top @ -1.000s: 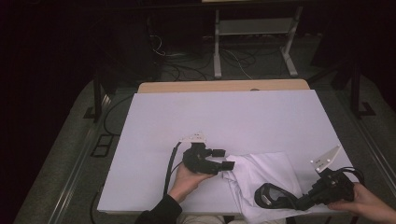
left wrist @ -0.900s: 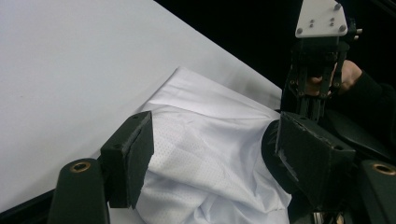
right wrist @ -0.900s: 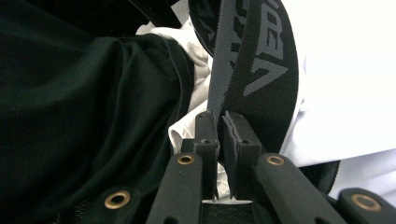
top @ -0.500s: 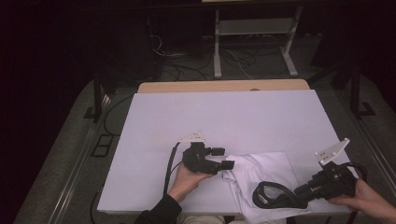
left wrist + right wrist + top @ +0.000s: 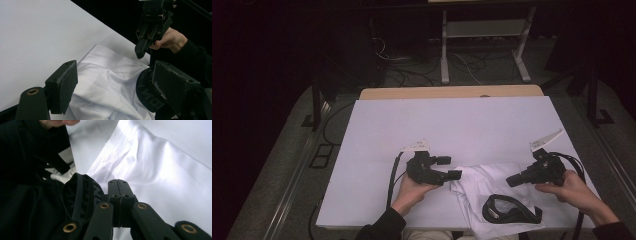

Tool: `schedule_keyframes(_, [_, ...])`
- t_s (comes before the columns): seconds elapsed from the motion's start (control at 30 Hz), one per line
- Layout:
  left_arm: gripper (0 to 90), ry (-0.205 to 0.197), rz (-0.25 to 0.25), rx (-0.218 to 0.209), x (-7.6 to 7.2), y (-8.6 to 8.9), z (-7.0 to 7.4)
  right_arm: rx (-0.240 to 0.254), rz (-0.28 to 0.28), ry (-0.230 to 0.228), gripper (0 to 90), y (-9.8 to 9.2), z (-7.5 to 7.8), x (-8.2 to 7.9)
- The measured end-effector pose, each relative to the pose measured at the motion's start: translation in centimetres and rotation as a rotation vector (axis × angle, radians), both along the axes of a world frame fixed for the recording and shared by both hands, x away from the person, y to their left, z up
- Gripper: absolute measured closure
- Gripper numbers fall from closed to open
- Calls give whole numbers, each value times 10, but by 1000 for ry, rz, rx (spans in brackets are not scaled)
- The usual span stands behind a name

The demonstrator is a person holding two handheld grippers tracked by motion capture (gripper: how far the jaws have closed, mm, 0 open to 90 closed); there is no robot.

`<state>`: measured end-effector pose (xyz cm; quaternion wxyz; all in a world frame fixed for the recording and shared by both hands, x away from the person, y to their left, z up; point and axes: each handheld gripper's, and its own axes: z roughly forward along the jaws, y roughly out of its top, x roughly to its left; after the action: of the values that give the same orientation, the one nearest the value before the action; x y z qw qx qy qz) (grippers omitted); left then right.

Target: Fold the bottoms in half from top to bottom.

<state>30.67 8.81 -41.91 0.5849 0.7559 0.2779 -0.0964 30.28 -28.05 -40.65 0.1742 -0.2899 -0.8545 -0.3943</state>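
A white mesh garment [image 5: 492, 192] lies crumpled at the near right of the white surface [image 5: 452, 125], with a black elastic band [image 5: 509, 210] curled on its near edge. The left tool [image 5: 452, 169] sits at the garment's left edge with its jaws standing wide apart; in the left gripper view the cloth lies between them, but the pads do not press on it. The right tool [image 5: 512, 181] hovers over the garment's right side, jaws pressed fully together with nothing visibly caught between them.

The fabric looks light, thin and limp. It will likely sag and fold wherever it is lifted, and slide easily on the smooth surface. A pinch on a hem or seam, where the cloth doubles, should hold better than one on a single slack layer. The band looks stretchy and thicker, so it offers a firmer grip.
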Motion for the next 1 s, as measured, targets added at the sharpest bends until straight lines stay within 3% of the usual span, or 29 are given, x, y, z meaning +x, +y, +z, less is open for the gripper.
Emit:
schedule_keyframes(0.27, [189,0,11,-9,1,2,0,-38,56,23,883,19,-9,-2])
schedule_keyframes(0.53, [190,3,12,-9,2,2,-1,-31,114,47,883,25,-13,-10])
schedule_keyframes(0.77, [189,8,10,0,2,0,-3,-4,208,51,883,27,-10,-24])
schedule_keyframes(1.0, [187,11,11,-1,2,-1,-5,-49,290,65,882,40,-16,-37])
